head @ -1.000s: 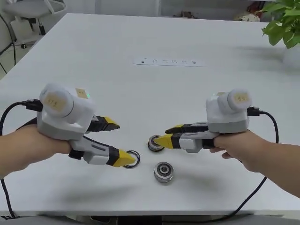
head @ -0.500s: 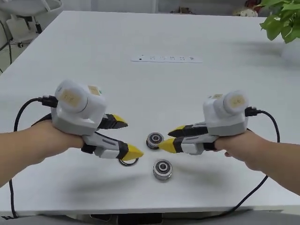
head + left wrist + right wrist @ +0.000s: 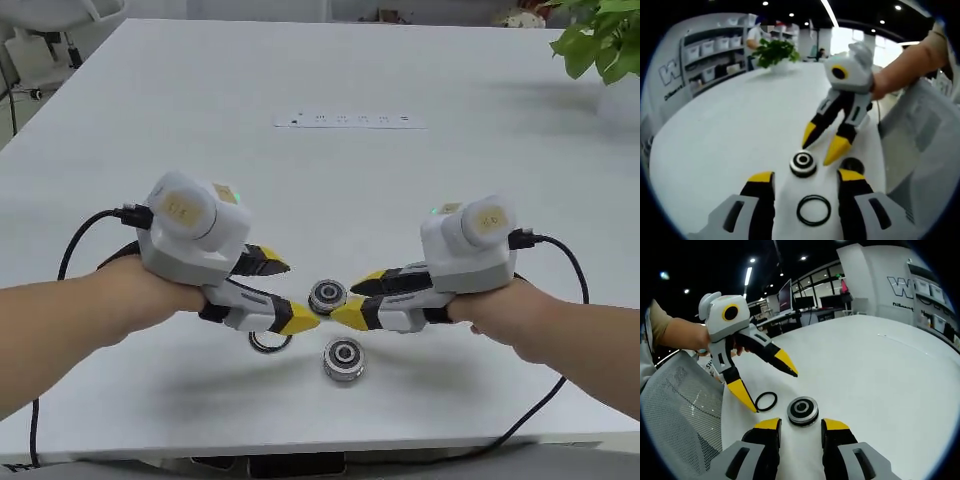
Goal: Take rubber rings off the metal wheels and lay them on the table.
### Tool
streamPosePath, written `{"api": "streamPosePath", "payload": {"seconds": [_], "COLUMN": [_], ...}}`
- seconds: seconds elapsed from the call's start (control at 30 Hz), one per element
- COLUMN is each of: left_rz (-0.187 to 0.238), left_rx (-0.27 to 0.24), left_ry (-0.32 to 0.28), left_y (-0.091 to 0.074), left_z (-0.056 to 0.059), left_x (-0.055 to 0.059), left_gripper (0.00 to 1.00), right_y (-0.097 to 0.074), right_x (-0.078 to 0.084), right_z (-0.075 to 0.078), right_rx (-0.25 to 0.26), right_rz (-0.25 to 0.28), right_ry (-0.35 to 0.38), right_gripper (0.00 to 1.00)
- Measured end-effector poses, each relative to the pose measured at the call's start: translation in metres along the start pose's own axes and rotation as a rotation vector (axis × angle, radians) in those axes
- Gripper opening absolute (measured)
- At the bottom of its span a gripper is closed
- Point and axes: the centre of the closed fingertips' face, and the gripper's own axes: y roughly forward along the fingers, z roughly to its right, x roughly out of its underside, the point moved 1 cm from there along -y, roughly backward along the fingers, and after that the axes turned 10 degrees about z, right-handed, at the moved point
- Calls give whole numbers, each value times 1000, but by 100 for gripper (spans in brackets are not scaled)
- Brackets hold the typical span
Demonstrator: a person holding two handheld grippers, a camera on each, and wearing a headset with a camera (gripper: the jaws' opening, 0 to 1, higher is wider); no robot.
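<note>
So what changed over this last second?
The left gripper has moved off the ring and to the right, toward the far wheel. Its tips now nearly meet those of the right gripper. Nothing was gripped or let go, and both grippers stay open. The ring, the far wheel and the near wheel lie where they were. The right gripper has hardly shifted.

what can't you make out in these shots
Ring: head view, far edge hidden under the left gripper.
Near wheel: left gripper view, half hidden behind that gripper's own jaw.
Far wheel: head view, too small to tell if its rubber is off.
Power strip: head view, markings too small.
Plant: head view, cut off by the top right corner.
</note>
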Motion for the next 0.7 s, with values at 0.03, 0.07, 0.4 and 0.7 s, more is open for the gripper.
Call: {"api": "streamPosePath", "payload": {"seconds": [0.03,0.07,0.4,0.7], "left_rz": [0,1,6,7], "left_rx": [0,0,11,15], "left_ry": [1,3,-1,5], "left_y": [1,2,12,21], "left_z": [0,0,3,3], "left_x": [0,-1,-6,-7], "left_gripper": [50,49,46,37], "right_y": [0,0,1,1], "right_x": [0,0,0,4], "right_z": [0,0,0,1], "right_rx": [0,0,1,2], "right_rz": [0,1,7,1], "right_ry": [1,3,5,1], "right_gripper": [30,30,30,30]}}
